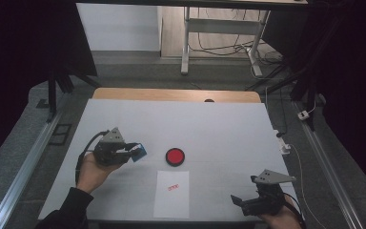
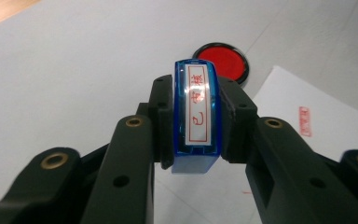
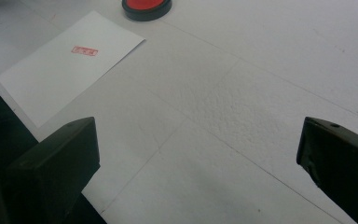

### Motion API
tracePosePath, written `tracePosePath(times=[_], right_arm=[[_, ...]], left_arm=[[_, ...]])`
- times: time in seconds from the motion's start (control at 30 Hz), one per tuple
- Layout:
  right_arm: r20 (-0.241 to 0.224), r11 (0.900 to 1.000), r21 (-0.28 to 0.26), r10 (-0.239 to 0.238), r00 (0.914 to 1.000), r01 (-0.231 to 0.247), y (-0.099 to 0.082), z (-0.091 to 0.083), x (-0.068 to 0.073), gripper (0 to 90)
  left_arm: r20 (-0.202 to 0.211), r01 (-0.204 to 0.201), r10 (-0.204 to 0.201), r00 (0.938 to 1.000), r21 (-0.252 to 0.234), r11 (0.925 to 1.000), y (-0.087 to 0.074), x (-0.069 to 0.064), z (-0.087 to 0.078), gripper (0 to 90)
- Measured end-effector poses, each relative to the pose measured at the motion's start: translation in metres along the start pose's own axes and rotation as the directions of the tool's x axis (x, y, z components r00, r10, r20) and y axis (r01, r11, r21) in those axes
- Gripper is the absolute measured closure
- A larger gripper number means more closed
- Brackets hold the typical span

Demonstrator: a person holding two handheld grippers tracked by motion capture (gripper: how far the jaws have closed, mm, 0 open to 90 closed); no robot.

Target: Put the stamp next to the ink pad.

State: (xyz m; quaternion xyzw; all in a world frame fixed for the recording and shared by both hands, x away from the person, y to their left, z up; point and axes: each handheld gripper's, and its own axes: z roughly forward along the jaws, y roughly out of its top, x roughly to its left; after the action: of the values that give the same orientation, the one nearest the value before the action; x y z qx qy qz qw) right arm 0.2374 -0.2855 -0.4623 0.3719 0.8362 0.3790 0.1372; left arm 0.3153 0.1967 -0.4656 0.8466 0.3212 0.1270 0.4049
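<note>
Left hand-held gripper point(image 1: 132, 151) clenched on blue stamp point(image 2: 197, 112), ink pad point(image 1: 175, 156) at three o'clock; right hand-held gripper point(image 1: 244, 202) released. Risk: tilted stamp, smudged paper point(image 1: 172, 193).

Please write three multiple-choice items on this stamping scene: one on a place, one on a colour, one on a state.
1. Where does the ink pad lie?
A. on the table just beyond the sheet of paper
B. on top of the sheet
C. between the right gripper's jaws

2. What colour is the body of the stamp?
A. green
B. blue
C. yellow

3. How do the right gripper's jaws stand?
A. closed on the stamp
B. closed on the paper
C. apart, with nothing between them

Answers:
1 A: the high view shows the pad on the table, past the sheet's far edge.
2 B: the left gripper clamps a clear blue casing.
3 C: bare table shows between the two jaws in the right gripper view.
</note>
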Motion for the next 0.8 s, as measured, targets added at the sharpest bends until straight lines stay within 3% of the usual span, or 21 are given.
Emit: tracePosePath(times=[0.3, 0.47, 0.8], right_arm=[[0.004, 1.0, 0.004, -0.003, 1.0, 0.003, 0.0, 0.0, 0.0, 0.0], [0.006, 1.0, 0.007, -0.007, 1.0, 0.007, 0.0, 0.0, 0.001, 0.0], [0.005, 0.9997, 0.017, -0.016, 0.9999, 0.016, 0.0, 0.001, 0.002, 0.0]], left_arm=[[-0.026, 0.041, -0.04, 0.9989, 0.018, 0.999, -0.009, 0.01, 0.008, 69.7], [-0.047, 0.034, -0.032, 0.9983, 0.04, 0.9986, -0.013, 0.013, 0.014, 69.7], [-0.04, 0.051, -0.049, 0.998, 0.064, 0.9966, -0.019, 0.019, 0.022, 69.7]])
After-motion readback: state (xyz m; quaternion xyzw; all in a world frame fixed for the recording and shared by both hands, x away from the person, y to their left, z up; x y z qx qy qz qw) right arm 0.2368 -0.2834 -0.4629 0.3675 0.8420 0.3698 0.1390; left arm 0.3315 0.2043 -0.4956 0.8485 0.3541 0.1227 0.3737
